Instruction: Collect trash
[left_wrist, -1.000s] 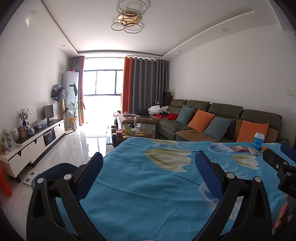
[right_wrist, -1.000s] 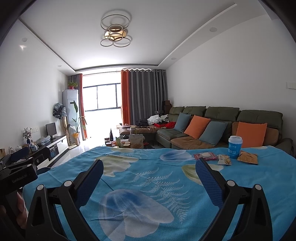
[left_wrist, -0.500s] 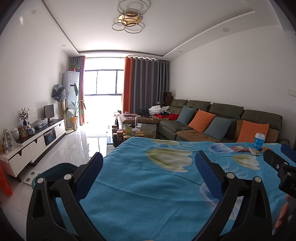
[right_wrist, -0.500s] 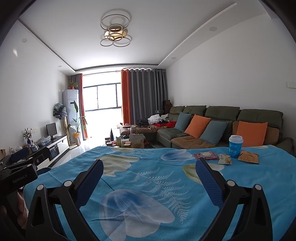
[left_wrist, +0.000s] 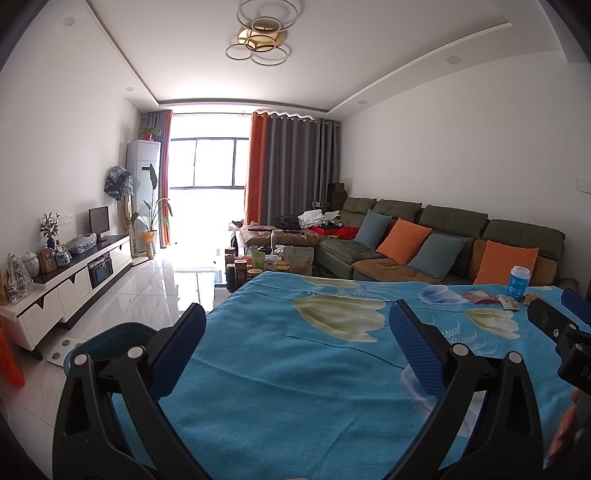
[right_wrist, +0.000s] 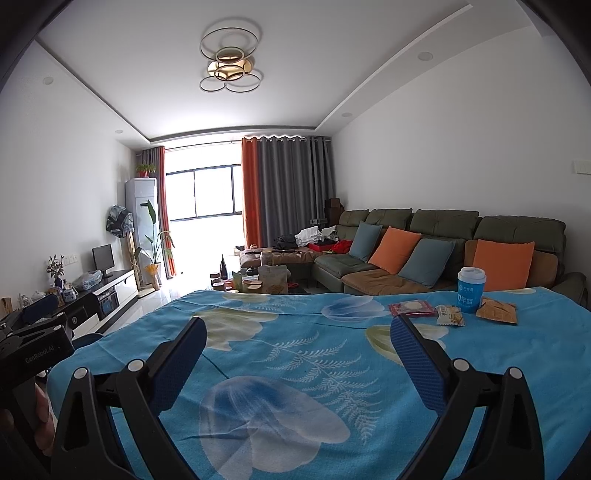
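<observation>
On the far right of the blue flowered tablecloth lies the trash: a blue paper cup with a white lid, a red wrapper, a small white snack packet and an orange packet. The left wrist view shows the same cup and red wrapper far to the right. My right gripper hovers open over the cloth, short of the wrappers. My left gripper is open too, above the table's left half, with nothing between its fingers.
A blue bin stands on the floor by the table's left edge. Beyond the table are a cluttered coffee table, a green sofa with cushions, and a white TV cabinet along the left wall.
Both views shift only slightly; the right gripper drifts a little, so the cup and wrappers sit marginally further right. Both grippers stay open.
</observation>
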